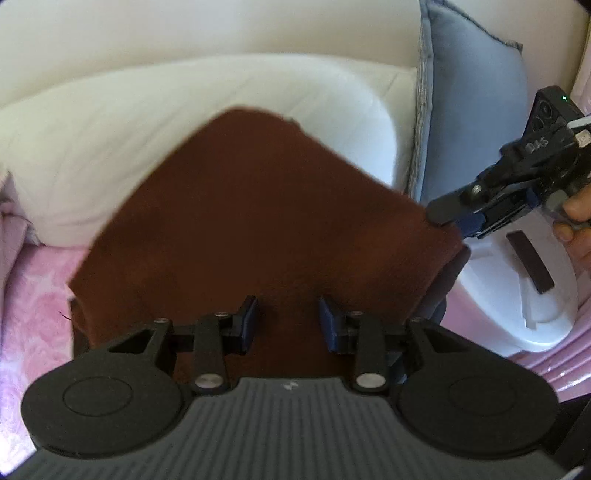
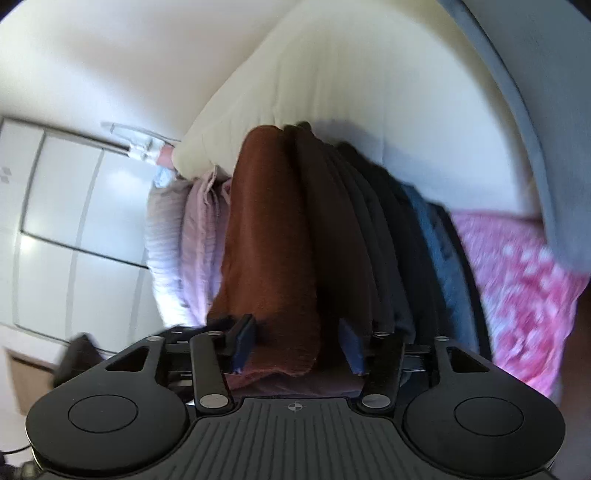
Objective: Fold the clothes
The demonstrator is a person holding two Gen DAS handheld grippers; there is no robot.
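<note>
Left wrist view is showing the brown garment (image 1: 258, 221) lying on a stack on the bed; the left gripper (image 1: 288, 321) is hovering spread above it while the right gripper (image 1: 448, 218) is apparently pinching its corner, likely to square the fold.

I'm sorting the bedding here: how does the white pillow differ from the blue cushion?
The white pillow lies lengthwise behind the brown cloth; the blue cushion stands on edge to its right. The pillow is plain and puffy; the cushion has a flanged, stitched border. Both lean against the cream headboard.
</note>
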